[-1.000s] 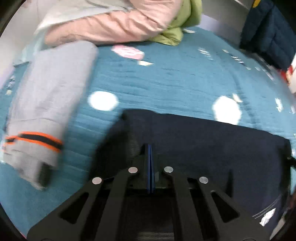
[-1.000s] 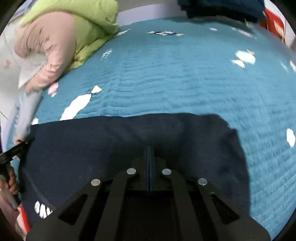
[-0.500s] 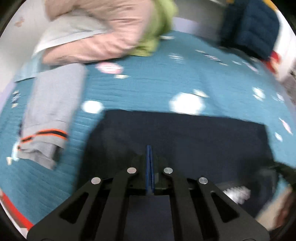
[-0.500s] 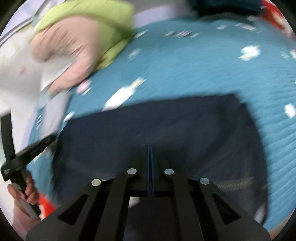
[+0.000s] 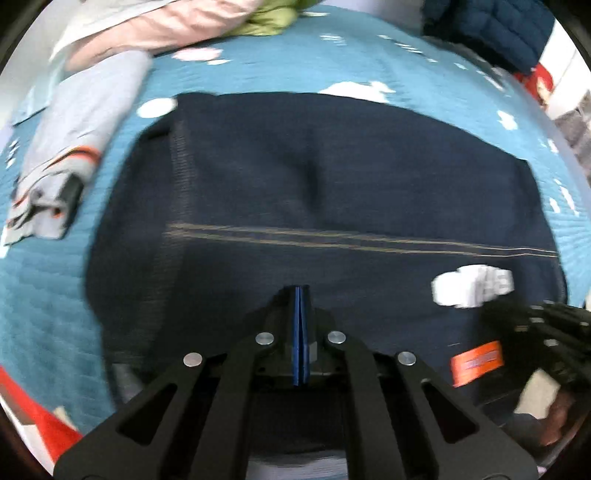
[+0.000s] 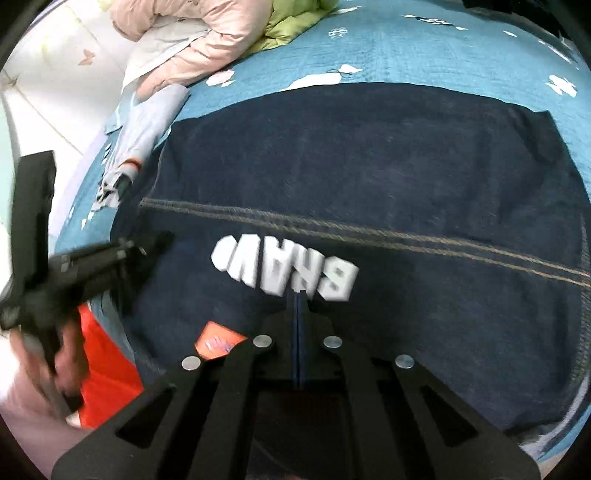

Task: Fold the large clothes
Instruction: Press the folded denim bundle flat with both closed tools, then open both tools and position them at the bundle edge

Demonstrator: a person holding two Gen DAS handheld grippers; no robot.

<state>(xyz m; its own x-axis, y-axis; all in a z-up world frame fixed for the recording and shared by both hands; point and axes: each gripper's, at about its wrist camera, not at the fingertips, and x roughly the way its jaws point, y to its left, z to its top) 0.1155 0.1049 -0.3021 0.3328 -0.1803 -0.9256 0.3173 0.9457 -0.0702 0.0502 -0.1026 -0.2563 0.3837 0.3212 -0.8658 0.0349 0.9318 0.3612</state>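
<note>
A large navy garment (image 5: 332, 177) lies spread on the teal bedspread (image 5: 280, 59). It has tan stitch lines, white letters (image 6: 284, 269) and an orange tag (image 6: 218, 341). My left gripper (image 5: 300, 291) is shut, its blue pads pressed together over the garment's near edge; whether cloth is pinched is hidden. My right gripper (image 6: 298, 295) is shut the same way at the near edge, just below the white letters. The left gripper also shows at the left of the right wrist view (image 6: 159, 240).
A folded grey garment with orange stripes (image 5: 77, 147) lies left of the navy one. Pink (image 6: 207, 40) and green (image 6: 291, 22) jackets are piled at the bed's far side. A dark blue quilted jacket (image 5: 495, 29) sits at the far right.
Both grippers have pulled back toward me and risen. More of the navy garment now shows, with the stitch lines, letters and tag in view. Both grippers stay shut.
</note>
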